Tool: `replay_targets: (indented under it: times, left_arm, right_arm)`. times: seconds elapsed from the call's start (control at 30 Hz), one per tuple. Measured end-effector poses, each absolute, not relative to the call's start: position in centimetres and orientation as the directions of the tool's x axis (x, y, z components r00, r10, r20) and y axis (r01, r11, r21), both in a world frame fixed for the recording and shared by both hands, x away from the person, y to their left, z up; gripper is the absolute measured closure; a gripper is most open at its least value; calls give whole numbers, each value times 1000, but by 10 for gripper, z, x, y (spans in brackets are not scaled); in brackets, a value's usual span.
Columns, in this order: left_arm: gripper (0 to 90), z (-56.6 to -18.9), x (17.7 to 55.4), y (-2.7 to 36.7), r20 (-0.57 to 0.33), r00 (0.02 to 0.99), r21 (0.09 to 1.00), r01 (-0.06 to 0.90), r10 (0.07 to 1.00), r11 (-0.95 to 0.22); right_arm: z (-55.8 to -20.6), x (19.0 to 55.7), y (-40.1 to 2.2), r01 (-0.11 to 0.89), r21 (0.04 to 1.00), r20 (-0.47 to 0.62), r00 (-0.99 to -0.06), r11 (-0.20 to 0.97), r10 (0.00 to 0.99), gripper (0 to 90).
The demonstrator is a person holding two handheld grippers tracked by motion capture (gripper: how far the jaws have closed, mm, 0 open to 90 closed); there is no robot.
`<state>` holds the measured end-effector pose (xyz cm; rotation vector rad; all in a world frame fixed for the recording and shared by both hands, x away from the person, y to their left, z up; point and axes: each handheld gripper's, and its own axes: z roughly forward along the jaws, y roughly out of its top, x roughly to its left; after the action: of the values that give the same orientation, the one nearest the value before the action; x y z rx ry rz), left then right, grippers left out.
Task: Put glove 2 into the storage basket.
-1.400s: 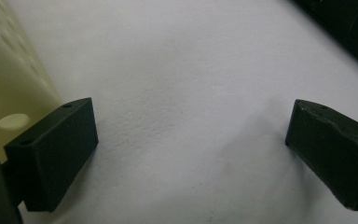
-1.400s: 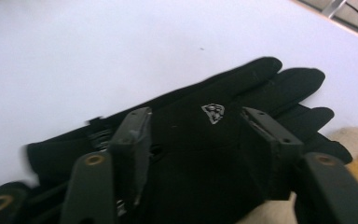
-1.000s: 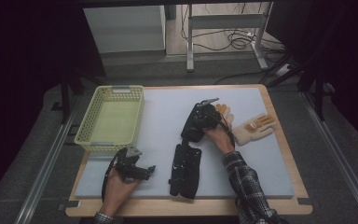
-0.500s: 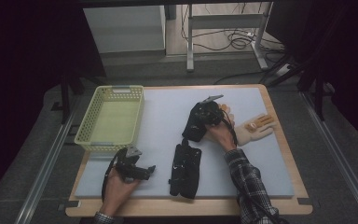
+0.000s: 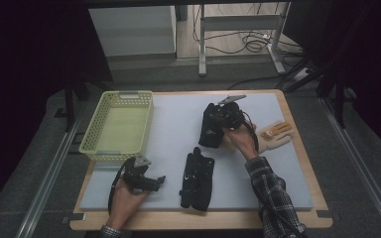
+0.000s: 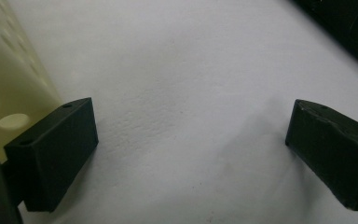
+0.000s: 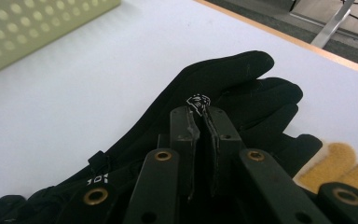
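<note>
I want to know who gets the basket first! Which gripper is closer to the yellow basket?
Left. The left gripper sits just below the yellow basket's near edge. The right gripper is across the white mat, clamped on a black glove.

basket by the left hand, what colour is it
Pale yellow-green basket with small round holes in its walls, clearest in the high view.

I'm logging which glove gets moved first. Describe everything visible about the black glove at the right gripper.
The black glove looks like soft, matte fabric, with a small white logo on its back and white marks near the cuff. It lies toward the far side of the grey mat, right of the yellow basket. The right gripper has its fingers closed on a fold of the fabric. A tan glove lies partly under it.
</note>
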<state>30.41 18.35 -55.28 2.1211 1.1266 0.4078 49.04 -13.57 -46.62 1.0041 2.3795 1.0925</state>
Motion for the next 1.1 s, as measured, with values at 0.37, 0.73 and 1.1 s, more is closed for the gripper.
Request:
replay_targets:
  times: [0.37,0.73,1.1]
  left_arm:
    - [26,-553,304,183,-44,574,702,600,818,-383]
    - [26,-553,304,183,-44,574,701,601,818,-384]
    - [26,-553,304,183,-44,572,704,600,819,-381]
  right_arm:
    - [-448,472,-140,440,789,27,-722,429,691,814]
    - [-433,425,-137,414,806,62,-770,423,635,813]
    - [-431,368,-130,402,815,95,-803,417,589,814]
